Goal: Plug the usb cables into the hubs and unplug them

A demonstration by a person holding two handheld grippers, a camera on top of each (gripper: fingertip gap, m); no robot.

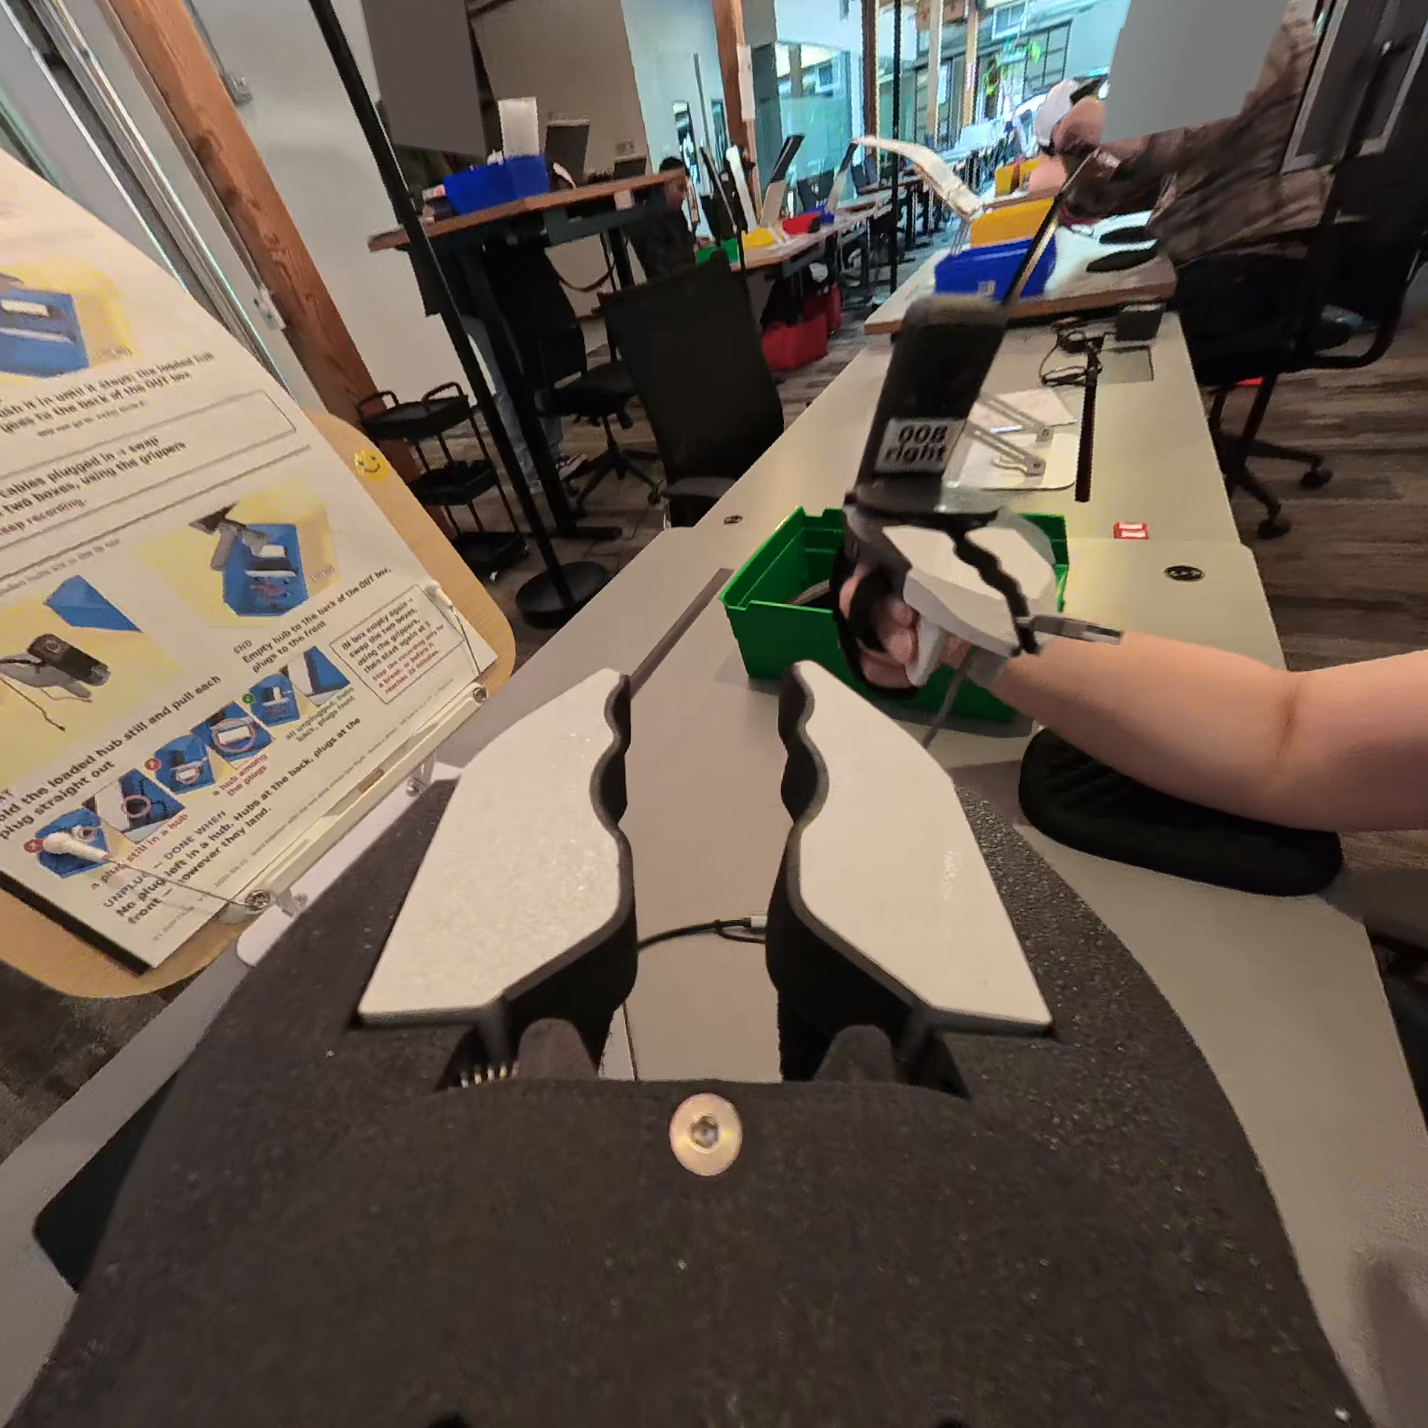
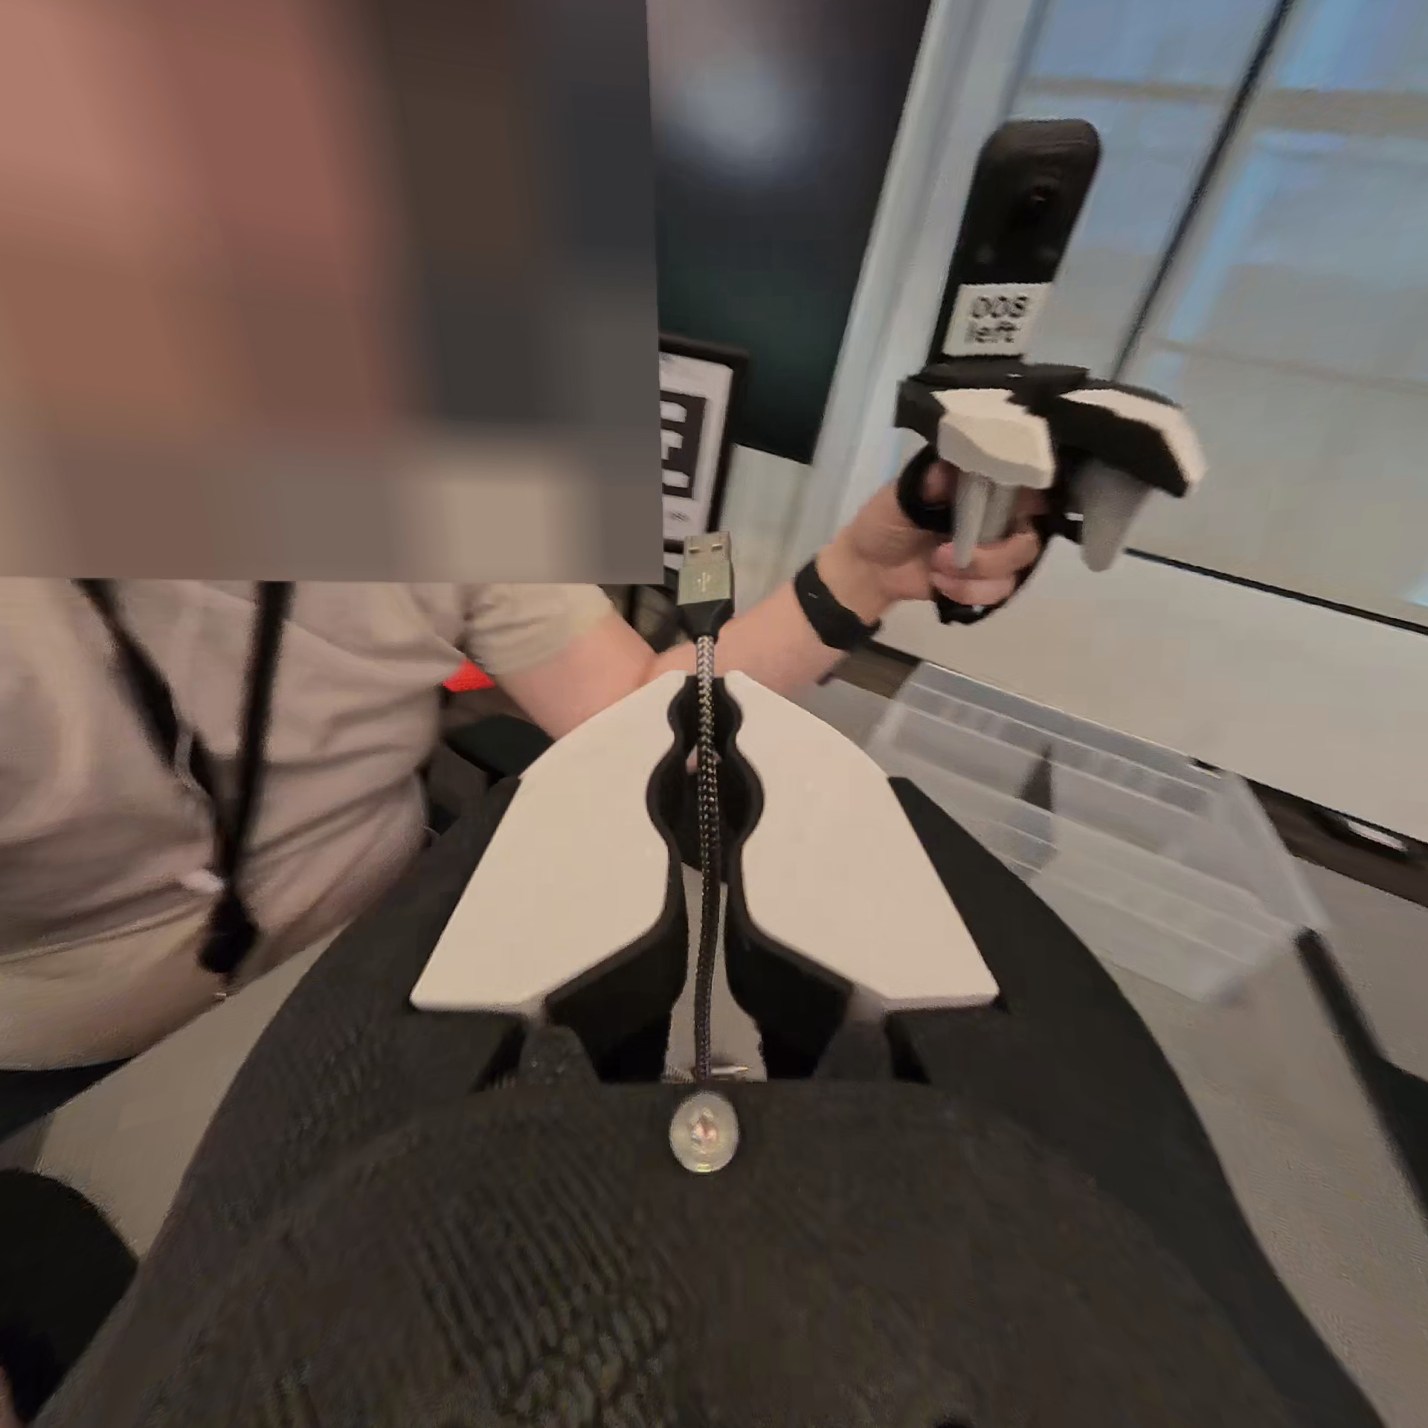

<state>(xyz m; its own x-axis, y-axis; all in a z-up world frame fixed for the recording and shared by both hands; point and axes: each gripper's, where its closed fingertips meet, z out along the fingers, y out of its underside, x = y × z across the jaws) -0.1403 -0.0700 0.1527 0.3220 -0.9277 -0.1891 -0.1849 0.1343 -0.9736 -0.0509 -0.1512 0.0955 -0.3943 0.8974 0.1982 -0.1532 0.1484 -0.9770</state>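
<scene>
Left wrist view: taken from above a grey desk [image 1: 889, 433], looking along it.
Left gripper [image 1: 703, 695]: held over the desk with its jaws parted wide; nothing is gripped between them.
Second cable [image 1: 711, 927]: a thin dark lead with a small metal end is seen lying on the desk, low between the open fingers.
Green bin [image 1: 780, 618]: set on the desk ahead, just behind the right gripper.
Right gripper [image 1: 1031, 637]: carried in a hand [image 1: 889, 634] in front of the bin; a metal plug is seen sticking out past its tips.
Instruction board [image 1: 193, 618]: propped at the left edge, tilted.

Right wrist view: turned toward a person in a beige shirt [image 2: 232, 773].
Right gripper [image 2: 705, 676]: jaws closed on the braided usb cable [image 2: 705, 811], which is pinched at the tips.
Usb plug [image 2: 705, 576]: held upright just beyond the tips, in the air, in no hub.
Left gripper [image 2: 1028, 552]: held up at the right, well apart from the plug, jaws spread and empty.
</scene>
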